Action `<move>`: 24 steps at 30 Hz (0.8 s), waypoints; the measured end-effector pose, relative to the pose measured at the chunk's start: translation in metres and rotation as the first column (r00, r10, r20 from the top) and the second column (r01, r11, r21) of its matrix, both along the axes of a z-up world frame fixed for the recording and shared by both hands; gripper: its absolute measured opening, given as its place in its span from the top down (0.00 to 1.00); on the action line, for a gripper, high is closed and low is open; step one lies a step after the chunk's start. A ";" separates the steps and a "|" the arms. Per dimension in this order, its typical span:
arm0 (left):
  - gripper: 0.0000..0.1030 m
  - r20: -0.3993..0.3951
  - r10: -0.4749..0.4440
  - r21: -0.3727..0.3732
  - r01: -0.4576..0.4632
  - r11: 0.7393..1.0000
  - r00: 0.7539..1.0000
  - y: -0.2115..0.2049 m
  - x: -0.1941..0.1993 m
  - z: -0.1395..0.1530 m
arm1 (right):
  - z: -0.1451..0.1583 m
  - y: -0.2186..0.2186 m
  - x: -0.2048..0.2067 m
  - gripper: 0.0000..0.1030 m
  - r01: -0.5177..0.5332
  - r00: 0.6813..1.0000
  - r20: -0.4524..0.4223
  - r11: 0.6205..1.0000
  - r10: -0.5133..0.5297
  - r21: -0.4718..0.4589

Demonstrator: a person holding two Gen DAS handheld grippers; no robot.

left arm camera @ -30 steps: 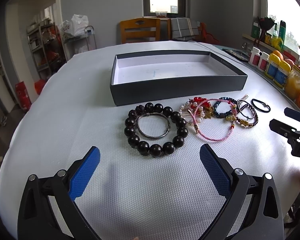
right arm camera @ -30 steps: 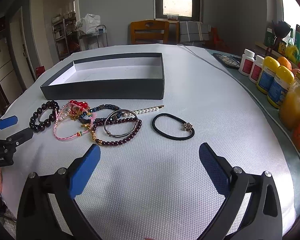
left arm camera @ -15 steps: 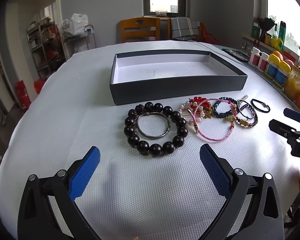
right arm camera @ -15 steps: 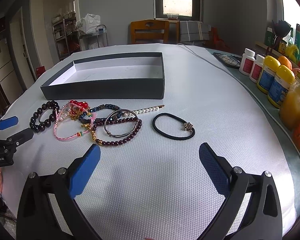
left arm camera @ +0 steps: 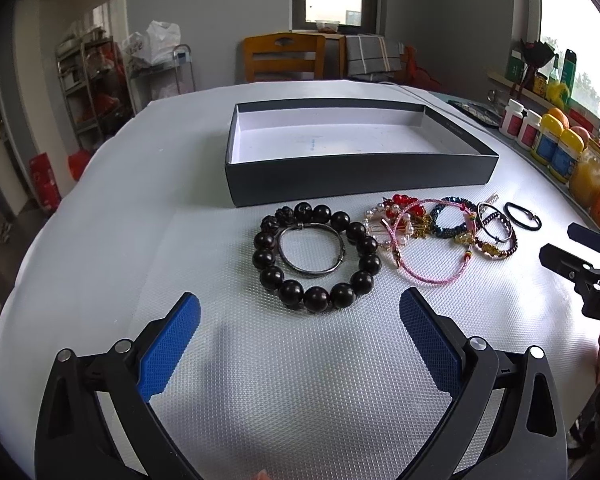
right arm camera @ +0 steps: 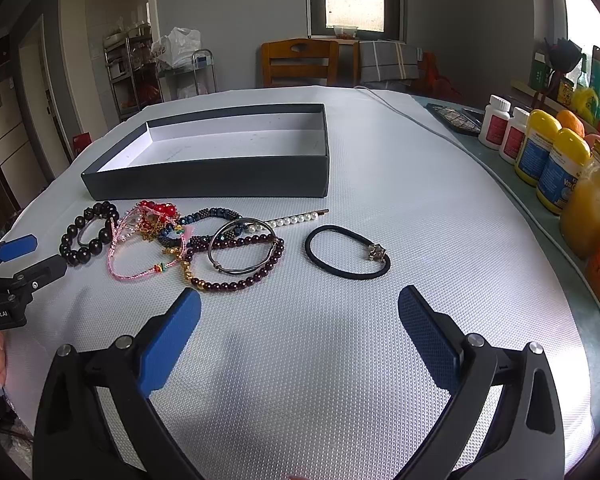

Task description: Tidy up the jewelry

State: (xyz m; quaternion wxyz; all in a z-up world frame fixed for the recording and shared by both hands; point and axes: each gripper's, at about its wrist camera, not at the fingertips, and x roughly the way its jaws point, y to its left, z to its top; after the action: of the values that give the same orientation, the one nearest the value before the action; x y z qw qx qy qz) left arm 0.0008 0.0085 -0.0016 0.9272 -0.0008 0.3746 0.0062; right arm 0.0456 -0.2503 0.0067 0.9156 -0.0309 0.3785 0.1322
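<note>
Two tools hover over the surface with their jaws spread wide, nothing held: the left tool faces the black bead bracelet, which rings a silver bangle, and the right tool faces the black hair tie. All the jewelry lies in a row just in front of the empty box. The hair tie lies apart from the tangle — probably the cleanest first pick. A pinch on one side of its loop, lifted straight up, should avoid dragging neighbours.
</note>
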 end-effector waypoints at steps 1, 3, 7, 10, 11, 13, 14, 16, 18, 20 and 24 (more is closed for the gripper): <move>0.02 0.001 -0.003 0.000 0.003 1.000 1.000 0.000 0.000 0.000 | 0.000 -0.001 0.000 0.05 0.000 1.000 0.003 1.000 0.000 0.002; 0.02 0.001 -0.011 -0.004 0.011 1.000 1.000 0.000 0.000 0.001 | 0.001 -0.002 -0.001 0.05 0.014 1.000 0.009 1.000 -0.014 0.007; 0.02 0.004 -0.031 -0.034 0.031 0.999 1.000 0.003 -0.001 0.001 | 0.001 -0.001 -0.002 0.05 0.010 1.000 0.010 1.000 -0.010 -0.006; 0.02 -0.028 -0.078 -0.066 0.076 0.995 0.997 0.005 -0.001 -0.001 | 0.003 0.002 -0.005 0.05 -0.014 0.999 0.030 1.000 0.014 -0.013; 0.02 -0.039 -0.088 -0.061 0.085 0.994 0.995 0.007 0.000 -0.001 | 0.003 0.001 -0.006 0.05 -0.026 0.999 0.035 1.000 0.027 -0.008; 0.02 -0.039 -0.108 -0.074 0.105 0.992 0.993 0.017 0.001 0.003 | 0.004 0.001 -0.007 0.05 -0.073 0.997 0.027 0.997 0.073 0.005; 0.02 -0.033 -0.106 -0.082 0.104 0.991 0.994 0.023 0.002 0.006 | 0.005 0.001 -0.007 0.05 -0.086 0.996 0.020 0.996 0.086 0.006; 0.02 -0.030 -0.103 -0.091 0.100 0.991 0.994 0.034 0.005 0.012 | 0.006 0.002 -0.005 0.05 -0.103 0.995 0.009 0.995 0.103 -0.003; 0.05 -0.045 -0.102 -0.081 0.099 0.992 0.994 0.041 0.012 0.014 | 0.010 0.000 -0.004 0.05 -0.115 0.993 0.007 0.993 0.115 0.008; 0.06 -0.055 -0.106 -0.064 0.103 0.993 0.993 0.044 0.018 0.015 | 0.014 -0.001 -0.003 0.06 -0.114 0.993 0.013 0.993 0.114 0.008; 0.22 -0.072 -0.115 -0.051 0.111 0.992 0.991 0.044 0.029 0.011 | 0.018 0.002 0.000 0.15 -0.124 0.992 0.014 0.992 0.124 -0.003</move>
State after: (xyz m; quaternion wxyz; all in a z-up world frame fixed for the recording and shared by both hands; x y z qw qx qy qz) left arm 0.0299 0.0522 0.0092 0.9111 -0.0013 0.4085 -0.0551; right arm 0.0454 -0.2487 0.0248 0.9083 -0.0562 0.3695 0.1881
